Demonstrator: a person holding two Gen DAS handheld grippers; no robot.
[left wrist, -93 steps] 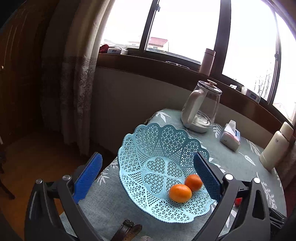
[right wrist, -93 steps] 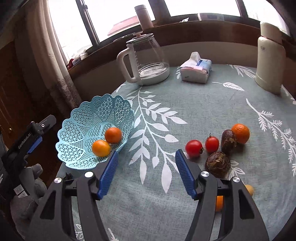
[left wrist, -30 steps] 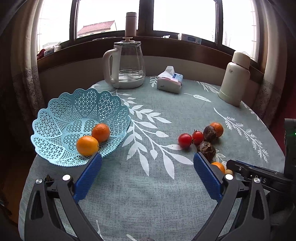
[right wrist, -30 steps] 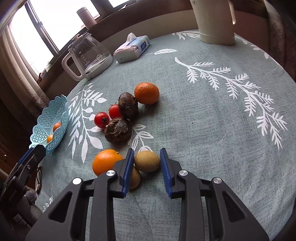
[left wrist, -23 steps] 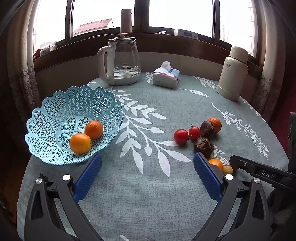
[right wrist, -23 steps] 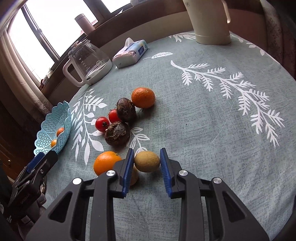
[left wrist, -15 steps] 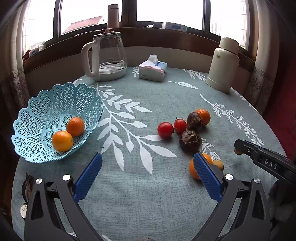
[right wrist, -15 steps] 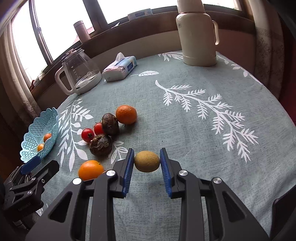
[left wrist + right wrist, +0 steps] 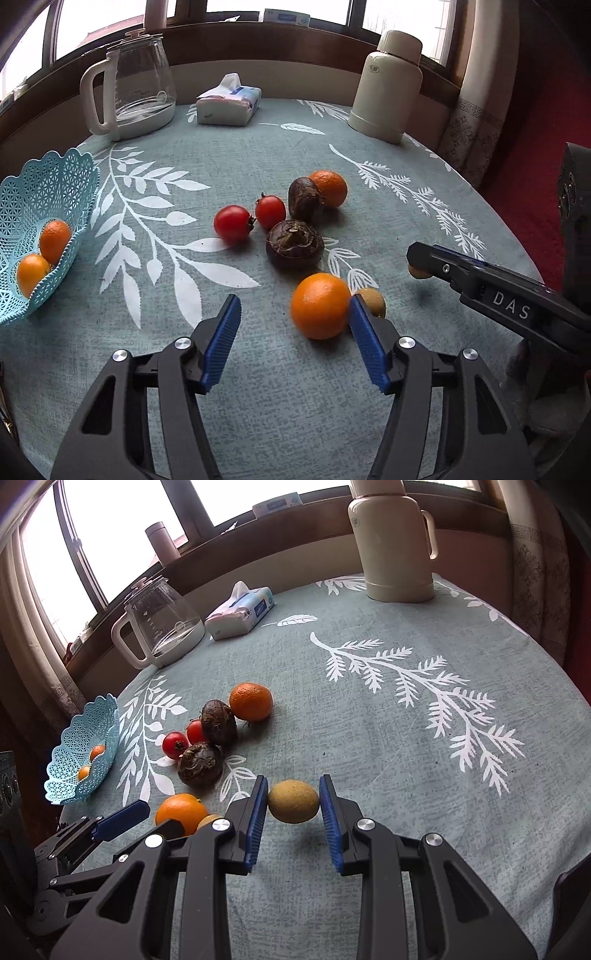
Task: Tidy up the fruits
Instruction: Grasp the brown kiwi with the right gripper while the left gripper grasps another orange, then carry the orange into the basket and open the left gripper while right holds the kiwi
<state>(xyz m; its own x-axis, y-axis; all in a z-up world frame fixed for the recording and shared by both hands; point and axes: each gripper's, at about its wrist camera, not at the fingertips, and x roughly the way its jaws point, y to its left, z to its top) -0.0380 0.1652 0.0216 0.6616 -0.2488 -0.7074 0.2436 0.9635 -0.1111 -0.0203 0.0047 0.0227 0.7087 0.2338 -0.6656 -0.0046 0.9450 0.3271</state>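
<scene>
My right gripper (image 9: 293,802) is shut on a yellow-green fruit (image 9: 293,801) and holds it just above the cloth; from the left wrist view that fruit (image 9: 416,272) peeks under the right fingers (image 9: 436,260). My left gripper (image 9: 293,341) is open and low, with a large orange (image 9: 319,305) between its pads, close to the right pad. A small brownish fruit (image 9: 372,301) lies behind that pad. Two tomatoes (image 9: 232,223), two dark fruits (image 9: 294,243) and another orange (image 9: 330,187) lie beyond. The blue basket (image 9: 48,184) at the left holds two oranges (image 9: 54,240).
A glass kettle (image 9: 135,94), a tissue pack (image 9: 229,105) and a cream thermos (image 9: 388,86) stand along the far side of the round table. The table edge (image 9: 509,236) drops off at the right beside a curtain. A gloved hand (image 9: 550,417) holds the right tool.
The right gripper has lifted the yellow-green fruit off the cloth and drawn back. The left gripper has swung right from the basket and come down around the large orange, jaws narrower.
</scene>
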